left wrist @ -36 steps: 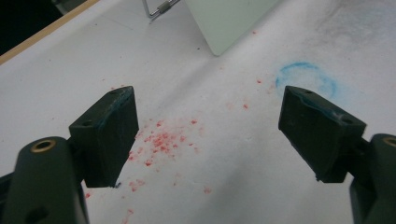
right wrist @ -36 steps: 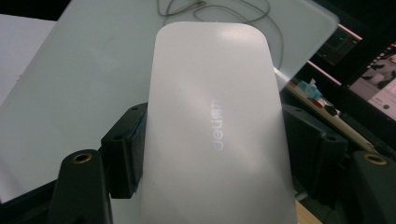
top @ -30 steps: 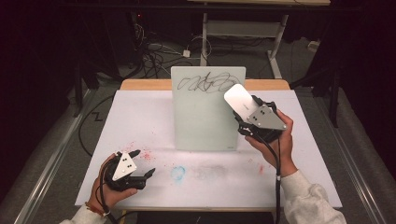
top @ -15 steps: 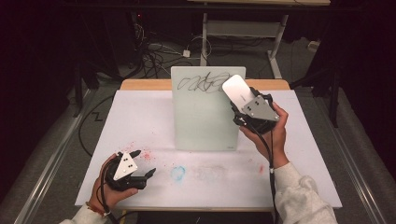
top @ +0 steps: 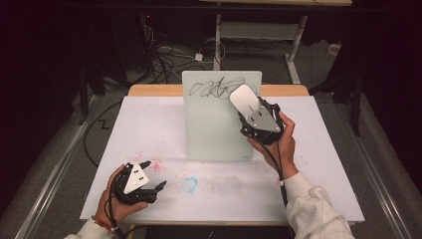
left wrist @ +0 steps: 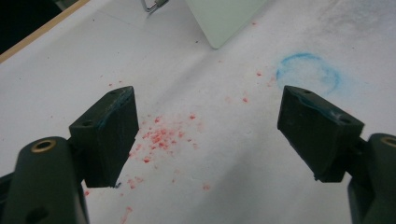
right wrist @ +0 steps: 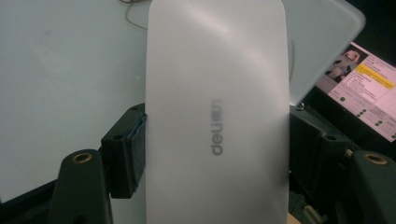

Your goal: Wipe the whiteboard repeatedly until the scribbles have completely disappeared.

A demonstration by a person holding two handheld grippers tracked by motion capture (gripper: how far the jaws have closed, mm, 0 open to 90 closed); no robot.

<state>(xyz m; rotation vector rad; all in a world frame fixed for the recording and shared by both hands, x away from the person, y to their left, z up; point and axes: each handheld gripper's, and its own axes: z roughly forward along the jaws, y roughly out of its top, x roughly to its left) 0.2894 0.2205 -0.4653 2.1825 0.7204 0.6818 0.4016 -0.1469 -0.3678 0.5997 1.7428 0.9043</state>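
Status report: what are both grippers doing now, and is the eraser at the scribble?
Right gripper shut on white eraser, raised at the board by the scribble. Left gripper open, low over the table. Nothing in the way.

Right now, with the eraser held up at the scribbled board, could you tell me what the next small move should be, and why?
Probably press the white eraser flat onto the board and sweep it left across the scribble. The right tongs grip it at the scribble's right end, the marks look unwiped, and the left tongs sit open and empty near the red specks.
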